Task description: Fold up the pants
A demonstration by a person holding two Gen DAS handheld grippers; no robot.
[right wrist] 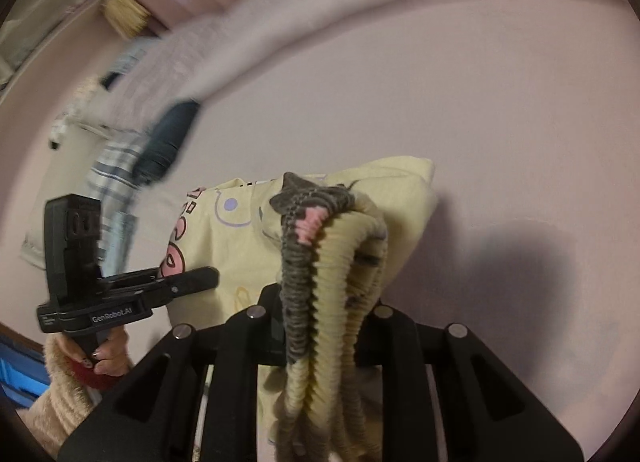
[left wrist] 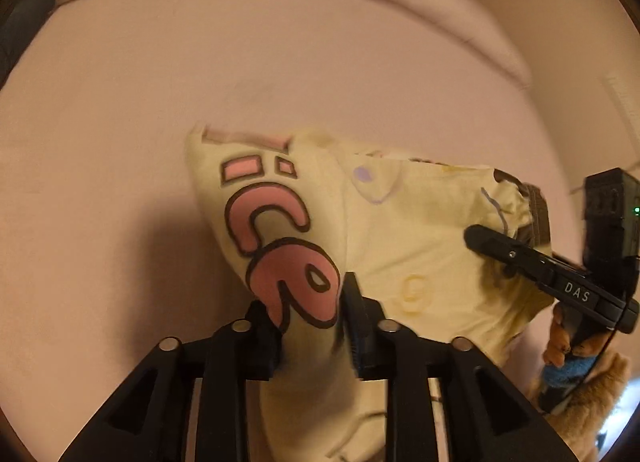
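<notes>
We hold the pale-yellow cotton pants (left wrist: 400, 230) off the pink bedsheet (left wrist: 120, 102): left gripper (left wrist: 310, 326) pinching the printed leg, right gripper (right wrist: 326, 326) clamping the ribbed waistband (at three o'clock).

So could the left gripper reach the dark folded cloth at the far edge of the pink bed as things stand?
Probably not yet: the left gripper is shut on the pale yellow printed pants, while the dark folded cloth lies far off.
</notes>
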